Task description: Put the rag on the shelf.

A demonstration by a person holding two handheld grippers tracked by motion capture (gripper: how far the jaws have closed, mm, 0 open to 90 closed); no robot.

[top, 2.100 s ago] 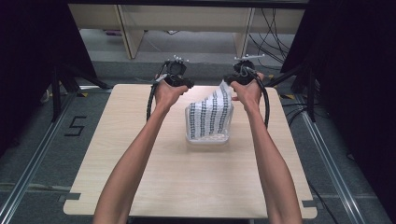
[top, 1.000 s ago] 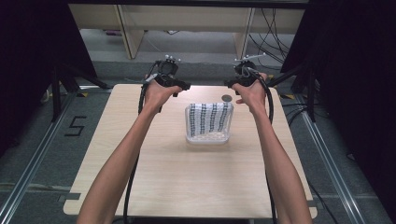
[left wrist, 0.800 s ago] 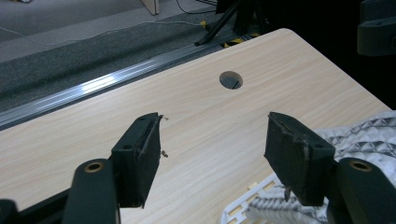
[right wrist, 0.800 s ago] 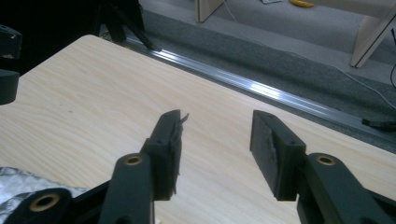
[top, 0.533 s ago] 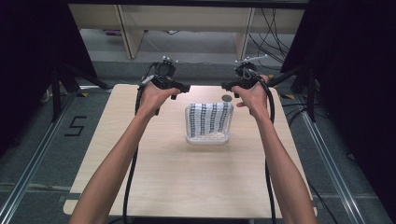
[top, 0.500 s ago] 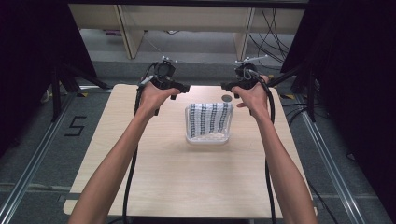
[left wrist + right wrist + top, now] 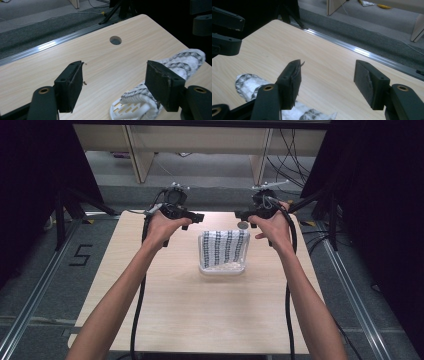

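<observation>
Patterned cloth (image 7: 223, 248) lies draped in a white slotted basket (image 7: 223, 268) near the middle of the counter (image 7: 200, 310), a little toward twelve o'clock. Left claw (image 7: 196, 217) hovers at about ten o'clock from the basket, its jaws spread wide and empty; in the left gripper view the cloth (image 7: 160, 82) and the basket's rim (image 7: 125, 110) sit just behind its jaw. Right claw (image 7: 241, 214) hovers at about one o'clock from the basket, jaws likewise wide with nothing between them. A round hole (image 7: 115, 40) in the counter lies beyond the cloth.
</observation>
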